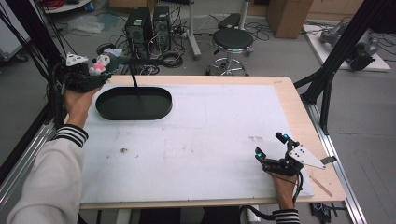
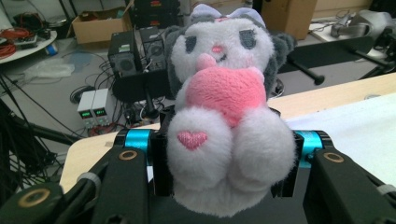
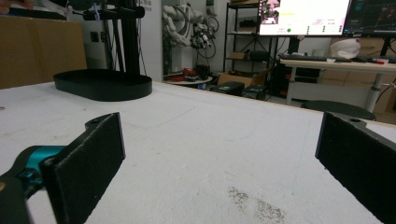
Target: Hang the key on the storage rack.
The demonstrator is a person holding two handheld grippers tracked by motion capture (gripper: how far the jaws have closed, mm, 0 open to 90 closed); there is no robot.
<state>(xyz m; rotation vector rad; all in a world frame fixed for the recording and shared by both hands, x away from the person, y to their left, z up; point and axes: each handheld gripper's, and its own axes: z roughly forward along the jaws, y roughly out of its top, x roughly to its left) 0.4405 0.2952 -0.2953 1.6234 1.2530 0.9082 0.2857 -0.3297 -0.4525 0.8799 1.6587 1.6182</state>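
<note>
Left gripper (image 1: 95,77) clamps one plush toy (image 2: 224,112) at the table's ten o'clock corner, beside one black oval tray (image 1: 134,103). Right gripper (image 1: 271,149), jaws wide apart and holding nothing, rests at four o'clock

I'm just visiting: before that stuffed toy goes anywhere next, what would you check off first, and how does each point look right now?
1. Grip on the grey-and-white plush toy with the pink heart: left gripper jaws closed on its sides. Ok.
2. Toy clear of the table: held up off the table's far left corner. Ok.
3. Black oval tray empty: nothing lies in it. Ok.
4. Way to the tray free: it lies right beside the toy, nothing between them. Ok.
5. Right gripper out of the way: at the white mat's near right, jaws open and empty. Ok.
6. Toy's back side gripped evenly: cannot tell.
</note>
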